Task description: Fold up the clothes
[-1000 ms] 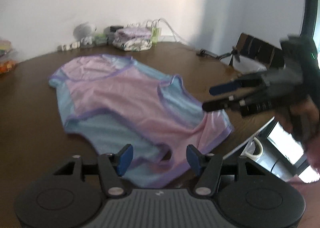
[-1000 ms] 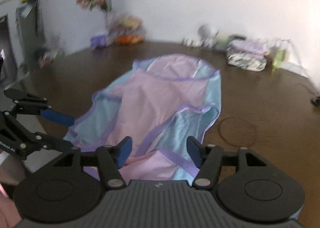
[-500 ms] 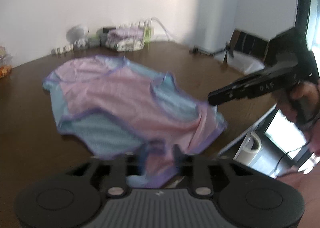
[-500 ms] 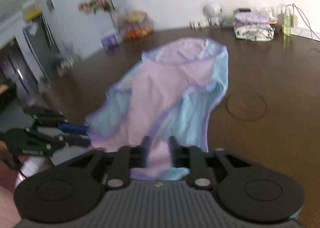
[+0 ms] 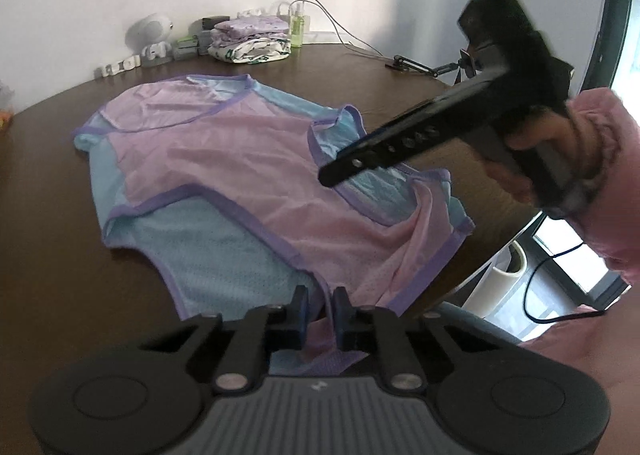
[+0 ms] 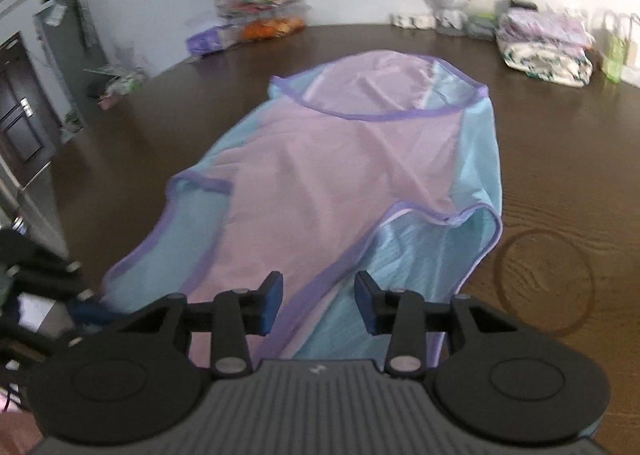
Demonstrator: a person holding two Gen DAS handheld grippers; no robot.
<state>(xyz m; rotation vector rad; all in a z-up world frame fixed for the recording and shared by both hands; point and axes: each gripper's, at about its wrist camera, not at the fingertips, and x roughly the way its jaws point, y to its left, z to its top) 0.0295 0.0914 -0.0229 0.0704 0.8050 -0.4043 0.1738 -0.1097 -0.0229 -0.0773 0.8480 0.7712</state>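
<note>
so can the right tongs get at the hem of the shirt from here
Probably yes: the right tongs stand open right over the shirt hem, nothing between; the left tongs are closing on another part.

The garment (image 5: 248, 175) lies on the table (image 5: 48, 255); folded clothes (image 5: 252, 41) sit behind it, seemingly stacked.

One garment (image 5: 248, 175), two grippers, one folded clothes stack (image 5: 252, 39), one table (image 5: 48, 255).

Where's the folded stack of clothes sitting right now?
The folded stack of clothes sits at the table's far edge by the wall, between the white toy robot and the green bottle, beyond the pink-and-blue garment.
</note>
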